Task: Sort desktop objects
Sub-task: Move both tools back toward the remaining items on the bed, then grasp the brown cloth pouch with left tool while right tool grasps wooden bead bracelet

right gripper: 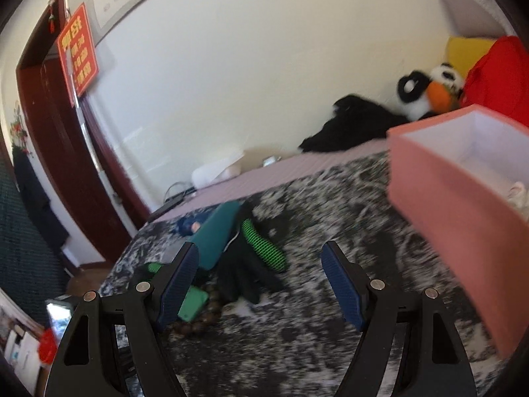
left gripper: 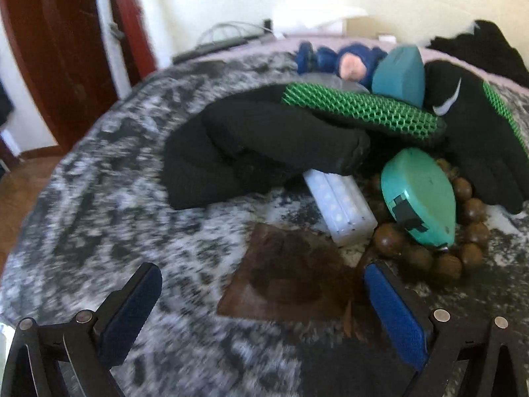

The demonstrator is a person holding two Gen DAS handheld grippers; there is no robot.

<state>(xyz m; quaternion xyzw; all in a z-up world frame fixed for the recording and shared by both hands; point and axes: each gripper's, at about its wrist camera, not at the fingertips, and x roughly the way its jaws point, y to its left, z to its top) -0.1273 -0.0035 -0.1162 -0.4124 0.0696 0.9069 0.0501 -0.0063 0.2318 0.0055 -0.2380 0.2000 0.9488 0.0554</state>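
Observation:
A heap of small things lies on a grey mottled blanket [left gripper: 99,172]: black gloves with green mesh [left gripper: 360,109], a white strip light [left gripper: 340,208], a green tape measure [left gripper: 420,195] on a string of brown wooden beads [left gripper: 420,258], a teal case [left gripper: 400,72], a blue doll [left gripper: 347,63] and a brown leather square [left gripper: 291,278]. My left gripper [left gripper: 258,284] is open just above the brown square, nothing between its blue pads. My right gripper [right gripper: 261,261] is open and empty, right of the same heap; the gloves [right gripper: 251,264] and the teal case [right gripper: 215,235] show there too.
A pink open box [right gripper: 463,218] with a white inside stands at the right. Behind it sit a panda plush [right gripper: 426,89], a red bag [right gripper: 499,76] and black clothing [right gripper: 353,122]. A dark wooden door frame [right gripper: 53,152] rises at the left, beyond the blanket's edge.

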